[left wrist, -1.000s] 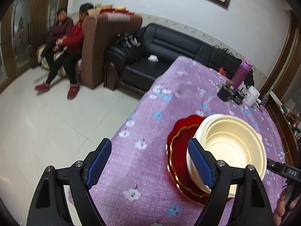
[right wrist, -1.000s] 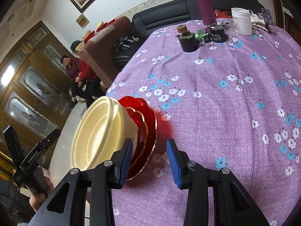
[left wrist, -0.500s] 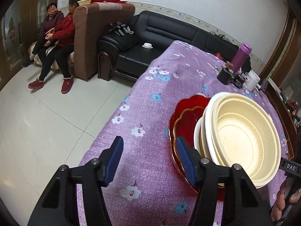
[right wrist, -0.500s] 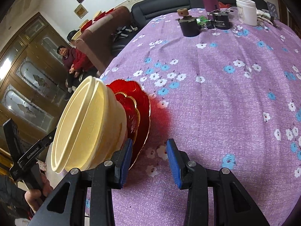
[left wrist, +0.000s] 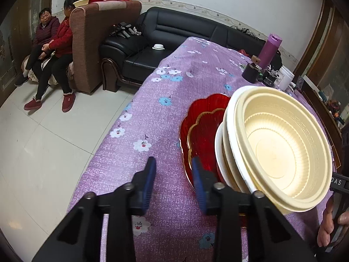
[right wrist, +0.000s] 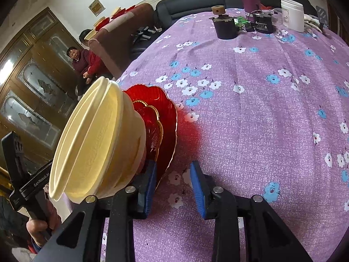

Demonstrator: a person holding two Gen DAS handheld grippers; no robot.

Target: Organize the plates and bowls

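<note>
Purple flowered cloth covers the table (left wrist: 174,83), with open tiled floor off its left edge.

Task stack: two red plates (left wrist: 202,118) with nested cream bowls (left wrist: 281,144) on top. It sits close to that left edge, near my end. I cannot tell whether the bottom plate lies flat on the cloth.

Left gripper (left wrist: 174,181): jaws have just been closing and now stand narrow, with only cloth between them. Its inner finger is just beside the plate rim. Right gripper (right wrist: 173,185): jaws have also just been closing, to a narrow gap. The plate rim is at its inner pad, but I see no pinch on it. Neither gripper is holding anything.

Risks, as I judge them:
- The bowls ride high and loose. A nudge from either side could slide them off the plates towards the floor edge.
- Pinching only the thin scalloped rim could tip the whole stack, since its weight sits above the grip.
- The glossy plates may slip between the pads.
- If the two grippers lift unevenly, the stack will tilt.

Surroundings:
- A black sofa (left wrist: 178,28) and a brown armchair (left wrist: 98,50) stand beyond the far-left corner, with two seated people (left wrist: 54,41) beside them, well apart from the table.
- At the table's far end are a purple flask (left wrist: 269,50), a white jar (left wrist: 286,79) and a dark pot (left wrist: 250,74), also well apart.
- Nothing stands between the grippers and the stack.
</note>
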